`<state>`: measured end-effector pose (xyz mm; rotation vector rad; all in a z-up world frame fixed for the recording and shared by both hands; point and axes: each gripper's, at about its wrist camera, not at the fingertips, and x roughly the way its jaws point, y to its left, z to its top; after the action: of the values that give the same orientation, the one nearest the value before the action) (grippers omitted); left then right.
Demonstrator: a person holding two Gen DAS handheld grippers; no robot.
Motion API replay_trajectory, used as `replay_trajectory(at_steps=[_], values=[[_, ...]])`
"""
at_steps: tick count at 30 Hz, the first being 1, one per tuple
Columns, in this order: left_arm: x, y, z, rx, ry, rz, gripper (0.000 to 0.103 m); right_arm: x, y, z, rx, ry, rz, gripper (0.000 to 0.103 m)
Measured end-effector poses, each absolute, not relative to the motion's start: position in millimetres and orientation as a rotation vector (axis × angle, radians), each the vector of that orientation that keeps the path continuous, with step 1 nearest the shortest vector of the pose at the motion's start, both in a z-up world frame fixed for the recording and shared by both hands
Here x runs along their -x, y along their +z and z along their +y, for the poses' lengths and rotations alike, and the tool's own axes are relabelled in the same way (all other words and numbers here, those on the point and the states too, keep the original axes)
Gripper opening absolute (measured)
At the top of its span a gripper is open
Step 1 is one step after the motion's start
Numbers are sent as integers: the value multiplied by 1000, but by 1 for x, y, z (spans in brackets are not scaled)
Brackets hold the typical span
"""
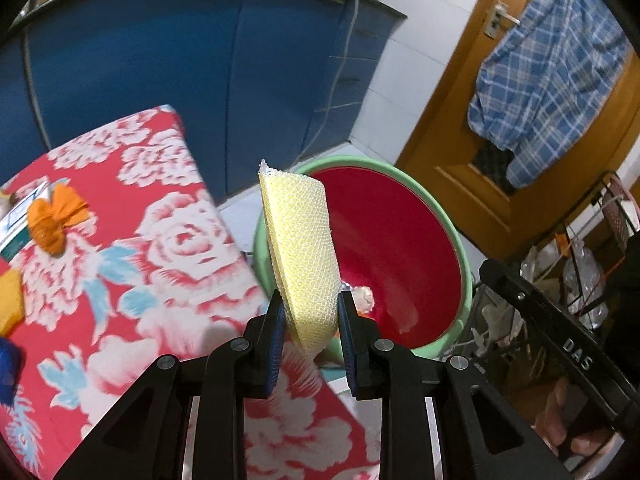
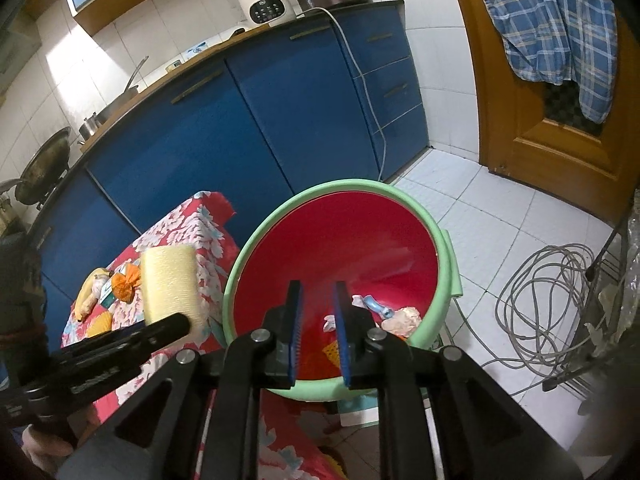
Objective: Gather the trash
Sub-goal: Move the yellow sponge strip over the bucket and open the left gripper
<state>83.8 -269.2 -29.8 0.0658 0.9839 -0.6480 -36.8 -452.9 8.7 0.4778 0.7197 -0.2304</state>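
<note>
My left gripper [image 1: 311,305] is shut on a pale yellow foam net sleeve [image 1: 301,248] and holds it upright above the table's right edge, beside the bin. The sleeve also shows in the right wrist view [image 2: 170,286]. The bin [image 1: 460,256] is red inside with a green rim; in the right wrist view [image 2: 440,256] several scraps lie at its bottom. My right gripper [image 2: 317,294] is open and empty above the bin's mouth. An orange wrapper [image 1: 54,220] and other trash lie on the floral tablecloth [image 1: 168,280].
Blue kitchen cabinets [image 2: 240,120] stand behind the table and bin. A wooden door [image 2: 520,80] with a plaid shirt [image 2: 560,28] is at the right. A coiled grey cable [image 2: 548,292] lies on the tiled floor. A wire rack [image 1: 592,264] stands right of the bin.
</note>
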Motion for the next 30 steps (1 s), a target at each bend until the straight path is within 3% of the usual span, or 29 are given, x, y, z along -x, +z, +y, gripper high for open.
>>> replay_trajectory(at_steps=[5, 7, 9, 30], values=[[-84, -34, -285, -97, -680, 975, 29, 39, 7, -455, -486, -237, 722, 19], [-83, -34, -290, -110, -691, 970, 35, 40, 6, -457, -491, -240, 723, 19], [-82, -34, -292, -114, -694, 966, 50, 40, 5, -458, -496, -243, 724, 19], [-99, -11, -205, -21, -516, 920, 51, 41, 14, -431, -492, -178, 718, 30]])
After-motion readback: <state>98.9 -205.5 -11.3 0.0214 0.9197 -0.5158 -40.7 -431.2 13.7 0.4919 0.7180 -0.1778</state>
